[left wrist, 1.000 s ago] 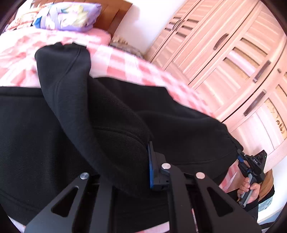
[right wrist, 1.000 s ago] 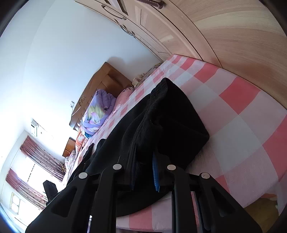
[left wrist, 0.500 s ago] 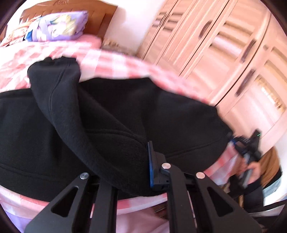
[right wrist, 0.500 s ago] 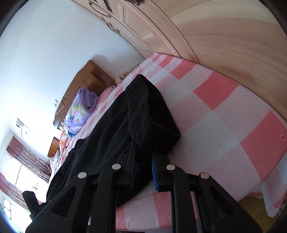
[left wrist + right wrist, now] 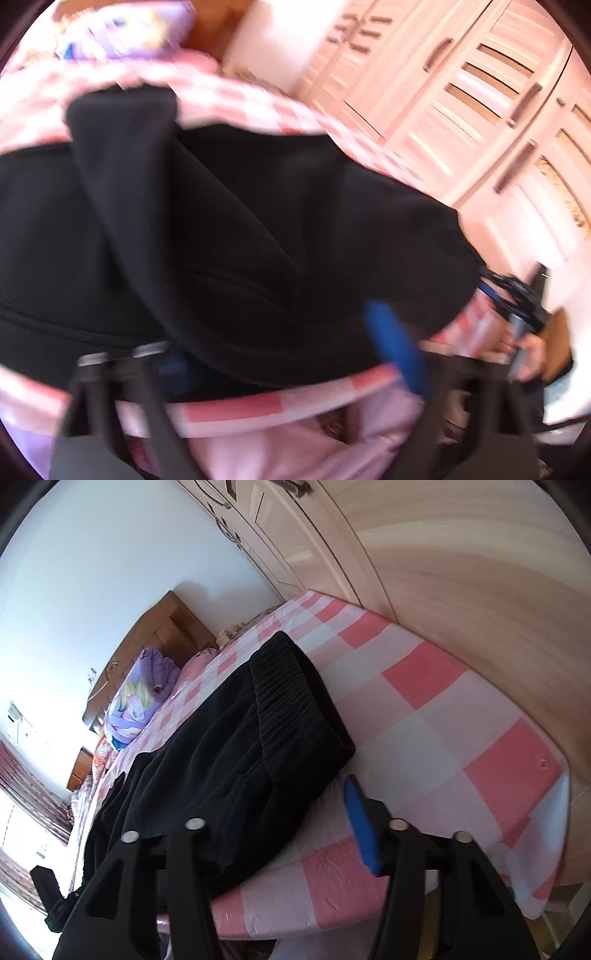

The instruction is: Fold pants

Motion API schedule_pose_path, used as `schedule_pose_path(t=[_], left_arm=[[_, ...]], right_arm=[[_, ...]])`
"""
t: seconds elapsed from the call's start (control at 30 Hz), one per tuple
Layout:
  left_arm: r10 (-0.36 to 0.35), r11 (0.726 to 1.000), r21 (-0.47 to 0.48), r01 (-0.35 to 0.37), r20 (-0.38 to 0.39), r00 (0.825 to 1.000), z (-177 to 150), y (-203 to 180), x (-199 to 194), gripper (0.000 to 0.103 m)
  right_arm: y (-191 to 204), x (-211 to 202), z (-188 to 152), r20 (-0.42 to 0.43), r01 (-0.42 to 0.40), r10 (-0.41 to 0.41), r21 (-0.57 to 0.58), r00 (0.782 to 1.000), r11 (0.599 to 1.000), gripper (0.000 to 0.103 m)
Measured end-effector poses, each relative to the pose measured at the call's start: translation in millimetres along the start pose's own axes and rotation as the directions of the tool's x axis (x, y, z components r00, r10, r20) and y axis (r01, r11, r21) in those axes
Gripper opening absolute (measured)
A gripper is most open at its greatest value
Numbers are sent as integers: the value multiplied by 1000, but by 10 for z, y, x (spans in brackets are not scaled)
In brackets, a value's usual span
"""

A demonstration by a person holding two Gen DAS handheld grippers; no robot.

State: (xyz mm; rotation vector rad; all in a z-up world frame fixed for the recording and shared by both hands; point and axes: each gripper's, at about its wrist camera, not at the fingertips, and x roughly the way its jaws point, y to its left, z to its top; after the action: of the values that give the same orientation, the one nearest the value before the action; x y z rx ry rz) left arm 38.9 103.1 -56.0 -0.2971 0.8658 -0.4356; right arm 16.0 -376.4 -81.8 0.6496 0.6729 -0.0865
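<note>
Now both tongs, left [image 5: 284, 354] and right [image 5: 273, 823], just sprung apart, black pants [image 5: 236, 738] loose at the bed edge [image 5: 332, 886].

Both wrist views close over the bed [image 5: 258, 402] foot edge, angled down toward the headboard [image 5: 155, 635]; shared: black pants [image 5: 221, 240], wardrobe [image 5: 480, 92], pillow [image 5: 136, 701].

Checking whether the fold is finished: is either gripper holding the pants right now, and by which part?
Nothing is held. Both the left gripper and right gripper have just been opening; the black pants lie loose on the bed between their jaws.
</note>
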Motion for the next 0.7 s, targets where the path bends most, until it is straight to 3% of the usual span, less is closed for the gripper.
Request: schedule_pose_path(t=[0.1,0.23,0.3,0.37,0.5,0.67,0.7], left_arm=[[23,1000,-3,-23,14,1000,26,-16,-68,98],[69,997,-45,-64,117,991,10,-134,-222,97],[96,995,-9,-96,195,976,-26,-291,-357,97],[104,987,94,-131,250,963,-73,-539,-446,98],[83,952,273,-142,216,973,-150,-951,-269,98],[87,919,372,-130,129,988,-262,-1151,123,98],[99,915,381,-135,113,989,-275,-1167,193,98]], right_arm=[[232,-295,-110,80,35,-26,-109,996,993,60],[613,-284,-374,-40,-101,94,-231,995,968,59],[697,-166,-496,-98,-144,124,-235,987,961,57],[693,-38,-558,-148,-171,143,-195,979,966,52],[673,146,-680,-233,-253,224,-102,946,962,49],[733,245,-760,-238,-266,236,-105,942,958,45],[750,241,-764,-235,-276,246,-103,940,956,41]])
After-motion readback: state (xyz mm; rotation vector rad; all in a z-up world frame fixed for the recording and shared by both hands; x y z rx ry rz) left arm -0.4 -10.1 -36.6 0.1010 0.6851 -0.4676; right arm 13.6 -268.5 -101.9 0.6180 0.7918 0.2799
